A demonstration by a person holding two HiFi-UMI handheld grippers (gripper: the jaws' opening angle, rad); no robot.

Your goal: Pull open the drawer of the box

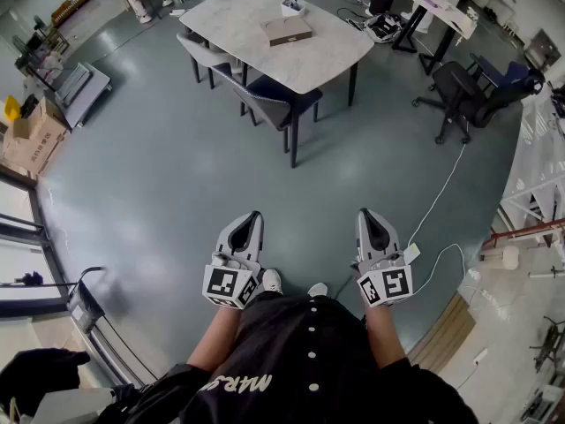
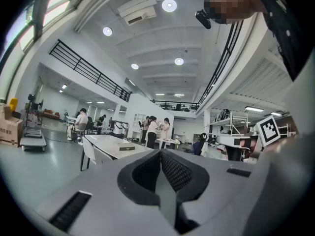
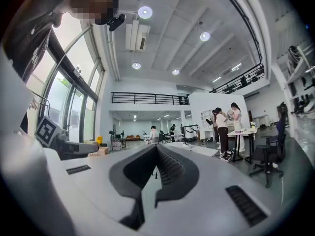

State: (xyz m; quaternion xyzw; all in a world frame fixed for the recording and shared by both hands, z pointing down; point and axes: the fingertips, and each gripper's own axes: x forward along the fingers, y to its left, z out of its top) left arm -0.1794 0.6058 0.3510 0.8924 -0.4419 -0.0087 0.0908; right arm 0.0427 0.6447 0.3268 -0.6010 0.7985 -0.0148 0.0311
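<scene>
Brown flat box (image 1: 289,31) on pale desk (image 1: 231,18), far off. My left gripper (image 1: 254,217), right gripper (image 1: 368,215): fingers clenched, empty. Box probably light, may slide; drawer pull unseen.

The box (image 1: 289,31) lies on the table (image 1: 238,16), with a small holder (image 1: 292,7) just behind it. Two chairs (image 1: 275,102) stand side by side at the table's near edge, an office chair (image 1: 461,94) stands well apart to the table's right, and cardboard boxes (image 1: 33,138) sit far to its left. Well in front of the table, the left gripper (image 1: 254,215) and right gripper (image 1: 366,213) hang side by side above the floor (image 1: 159,184).
</scene>
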